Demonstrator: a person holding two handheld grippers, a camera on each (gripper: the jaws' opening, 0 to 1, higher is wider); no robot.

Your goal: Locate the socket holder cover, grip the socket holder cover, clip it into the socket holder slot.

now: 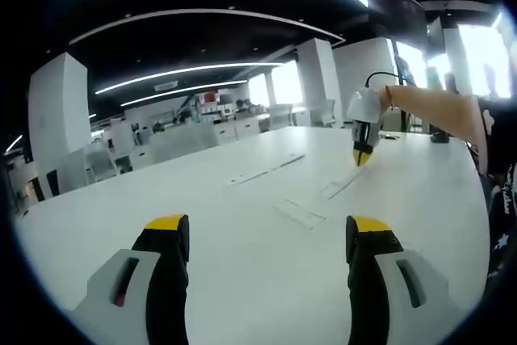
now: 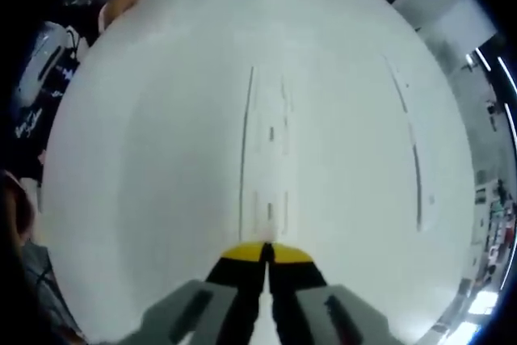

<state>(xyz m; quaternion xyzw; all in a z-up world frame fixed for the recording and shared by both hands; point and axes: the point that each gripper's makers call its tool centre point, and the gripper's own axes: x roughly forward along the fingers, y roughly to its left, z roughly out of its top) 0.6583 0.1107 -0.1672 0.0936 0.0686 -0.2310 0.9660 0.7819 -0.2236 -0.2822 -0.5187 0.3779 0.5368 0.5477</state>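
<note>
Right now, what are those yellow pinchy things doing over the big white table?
A person is holding one pair of tongs in each hand above a white table. The left tongs are wide open and hold nothing. The right tongs are shut, with their tips pointing down just over a long white strip lying flat on the table. More white strips lie nearby. Nothing has been picked up yet.

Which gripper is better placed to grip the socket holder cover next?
Right. The right gripper hangs shut directly over a white strip; the left gripper is open but farther back.
</note>
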